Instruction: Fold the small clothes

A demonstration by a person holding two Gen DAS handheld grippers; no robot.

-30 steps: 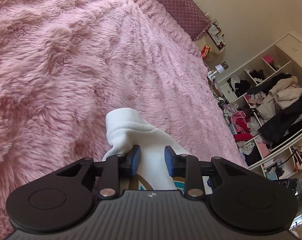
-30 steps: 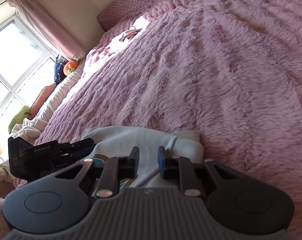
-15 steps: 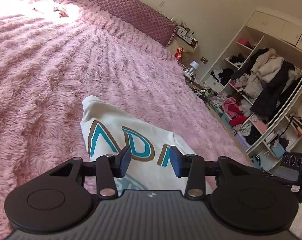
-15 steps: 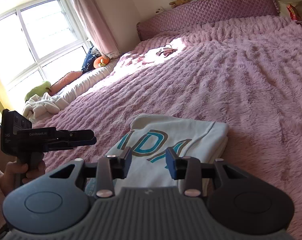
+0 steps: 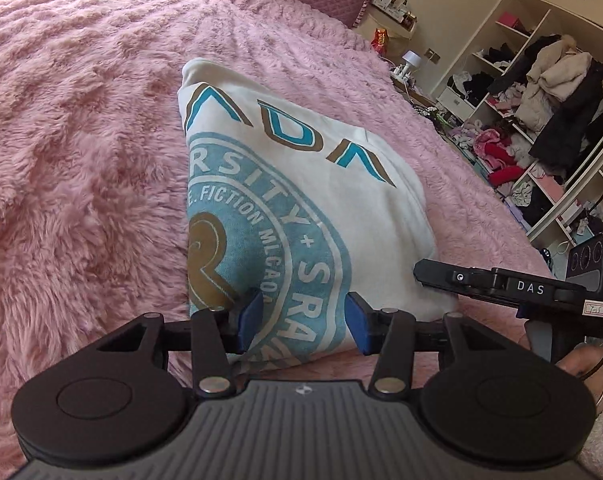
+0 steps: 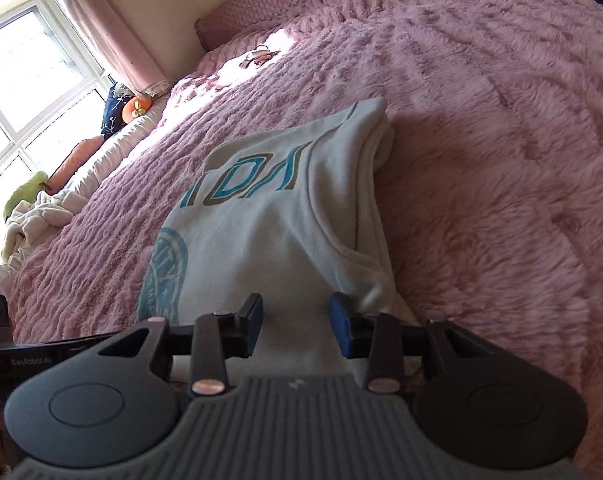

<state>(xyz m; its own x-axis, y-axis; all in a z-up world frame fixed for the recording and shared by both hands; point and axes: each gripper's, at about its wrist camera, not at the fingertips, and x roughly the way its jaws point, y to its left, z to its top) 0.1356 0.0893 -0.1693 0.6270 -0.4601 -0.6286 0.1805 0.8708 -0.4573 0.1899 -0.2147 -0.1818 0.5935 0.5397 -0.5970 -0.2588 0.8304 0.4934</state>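
Folded white sweatshirt [image 5: 301, 184] is seen in the left wrist view lying on the fluffy pink bedspread [image 5: 81, 160], its teal round print and teal-and-brown letters facing up. The left tongs [image 5: 303, 322] are held just above its near edge; their jaws have just been opening and stand apart, the blue pads [image 5: 250, 312] framing the print without pressing on it. To the right, the right tongs [image 5: 433, 274] are seen as a black bar marked DAS at the garment's near right corner, and fingers of a hand [image 5: 581, 364] are glimpsed below them. Open shelves [image 5: 541, 120] crammed with clothes are seen at the far right. In the right wrist view the sweatshirt [image 6: 281, 220] is shown from its other side, folded layers stacked along its right edge. The right tongs [image 6: 295, 328] stand apart over the near hem, nothing clamped between the pads. A window [image 6: 25, 80] with a pink curtain [image 6: 101, 20] is seen at the left.
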